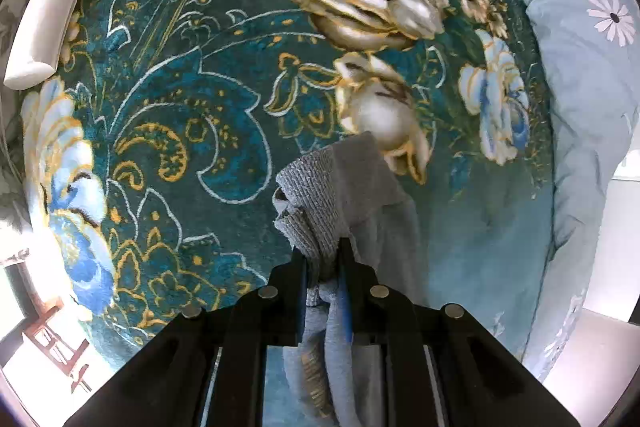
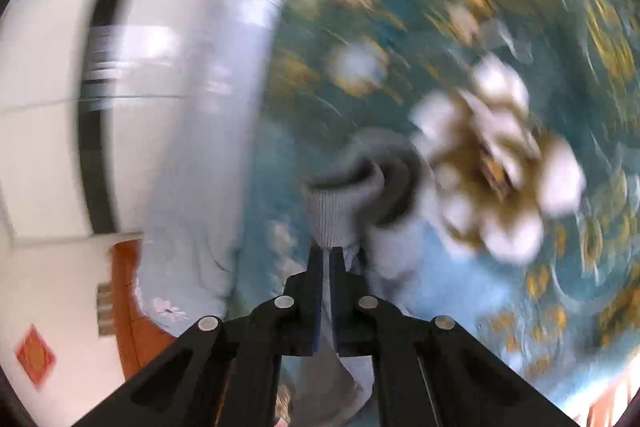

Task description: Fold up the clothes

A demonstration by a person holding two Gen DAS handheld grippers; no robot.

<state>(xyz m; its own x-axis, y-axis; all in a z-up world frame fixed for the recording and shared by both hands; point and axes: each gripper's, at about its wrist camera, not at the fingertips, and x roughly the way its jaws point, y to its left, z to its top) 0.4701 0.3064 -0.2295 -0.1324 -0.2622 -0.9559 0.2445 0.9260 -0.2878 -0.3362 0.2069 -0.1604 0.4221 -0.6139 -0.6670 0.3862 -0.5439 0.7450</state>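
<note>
Both jaws pinch a grey garment [image 1: 340, 195] above the teal floral blanket [image 1: 208, 131].

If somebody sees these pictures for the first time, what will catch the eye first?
The teal floral blanket fills most of both views, with a big gold and white flower at the top centre of the left view. Low in the centre, the left gripper and the right gripper each pinch the grey knit garment. The right view is smeared by motion.

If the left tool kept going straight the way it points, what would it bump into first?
The left tool already pinches a gray garment, so that bunched cloth leads. Beyond it lies the floral blanket, probably the first surface met; depth is unclear.
</note>
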